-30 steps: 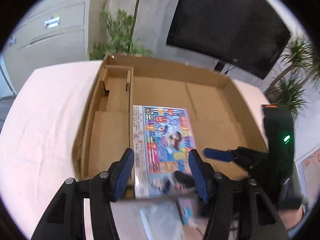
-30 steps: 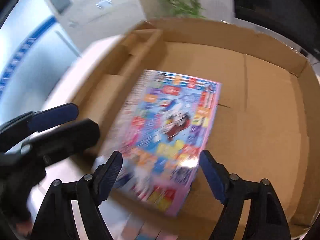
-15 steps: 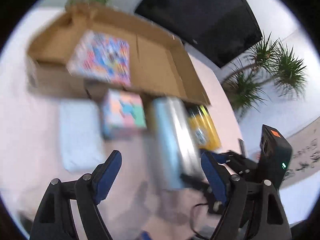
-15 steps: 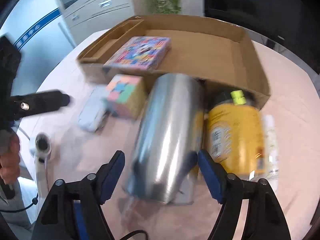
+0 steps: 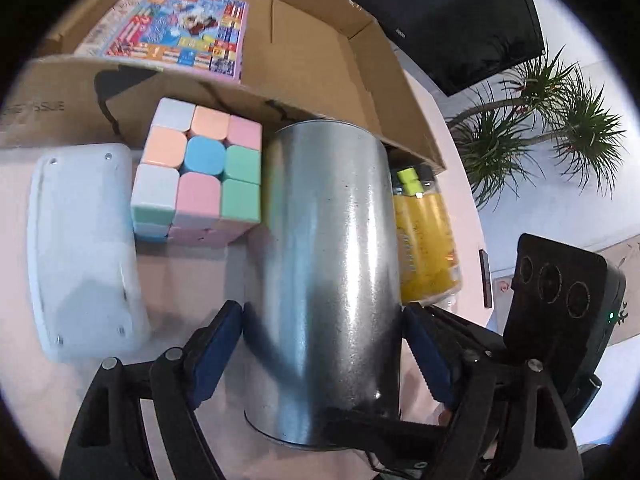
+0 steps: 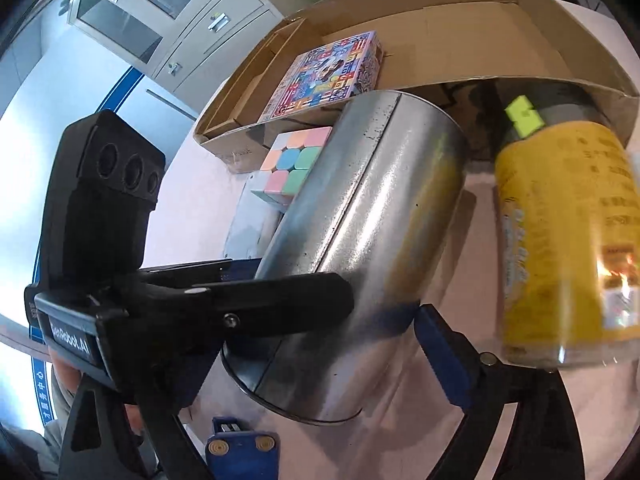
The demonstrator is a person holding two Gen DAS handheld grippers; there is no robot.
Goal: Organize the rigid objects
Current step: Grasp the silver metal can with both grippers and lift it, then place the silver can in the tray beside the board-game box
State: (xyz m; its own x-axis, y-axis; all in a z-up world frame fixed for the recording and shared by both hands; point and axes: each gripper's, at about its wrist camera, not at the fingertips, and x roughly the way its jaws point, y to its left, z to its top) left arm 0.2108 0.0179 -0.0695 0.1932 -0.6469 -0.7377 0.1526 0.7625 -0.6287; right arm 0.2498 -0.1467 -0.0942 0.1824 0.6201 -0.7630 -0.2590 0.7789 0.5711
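From the left: a white plastic case [image 5: 82, 248], a pastel puzzle cube [image 5: 198, 178], a lying metal tin [image 5: 332, 264] and a yellow jar [image 5: 426, 240] line the pale table [image 5: 192, 272] before a cardboard box [image 5: 320, 60], which holds a colourful flat box [image 5: 172, 28] (nothing else shows inside). The left gripper [image 5: 320, 352] and right gripper [image 6: 308, 344] both straddle the tin; the right's jaws have just been opening. Whether the pads press I cannot tell. Beyond: dark screen [image 5: 460, 8], plants [image 5: 540, 128].
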